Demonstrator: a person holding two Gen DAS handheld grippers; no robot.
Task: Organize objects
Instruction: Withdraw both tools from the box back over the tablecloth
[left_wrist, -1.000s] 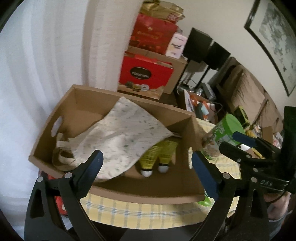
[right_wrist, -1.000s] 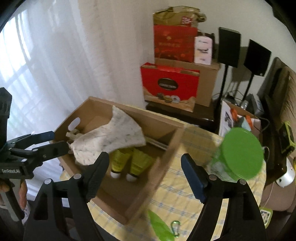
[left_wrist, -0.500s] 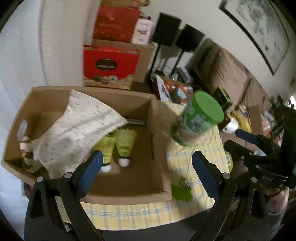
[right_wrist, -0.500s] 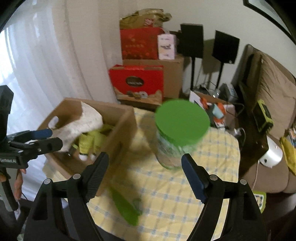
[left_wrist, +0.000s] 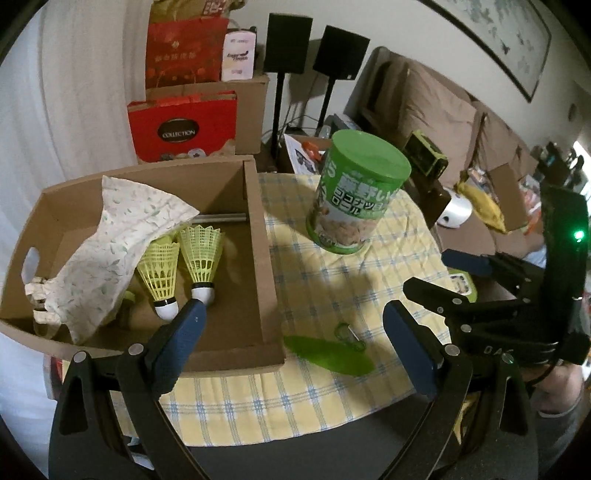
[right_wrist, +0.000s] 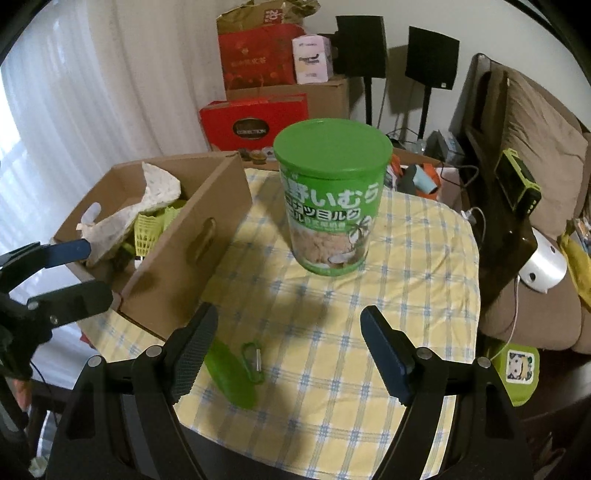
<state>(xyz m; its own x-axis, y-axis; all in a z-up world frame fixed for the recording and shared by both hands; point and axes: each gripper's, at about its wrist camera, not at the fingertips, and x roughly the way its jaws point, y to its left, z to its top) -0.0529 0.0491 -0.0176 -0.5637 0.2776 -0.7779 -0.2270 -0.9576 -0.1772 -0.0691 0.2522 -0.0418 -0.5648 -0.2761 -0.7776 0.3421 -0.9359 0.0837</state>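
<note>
Since a second before, both grippers had swung away from the cardboard box (left_wrist: 258, 236) toward the open part of the cloth-covered surface (right_wrist: 424, 280), so the green-lidded canister (right_wrist: 332, 199) that had sat off to the side now stood nearly centred ahead of the right gripper (right_wrist: 288, 354). That gripper's jaws stood wide with nothing between them, well short of the canister. The left gripper (left_wrist: 293, 349) also hung with its jaws wide and empty, its left finger over the box's near corner and the flat green case (left_wrist: 328, 354) with its carabiner lying on the cloth between its tips. In the box, the two yellow shuttlecocks (left_wrist: 184, 266) and the patterned cloth bag (left_wrist: 110, 254) lay already stowed. The shift suggested that the box's contents were done with and that the canister, and perhaps the green case, were next to be put away; the canister looked wide for the jaws, so a square, centred approach seemed needed
</note>
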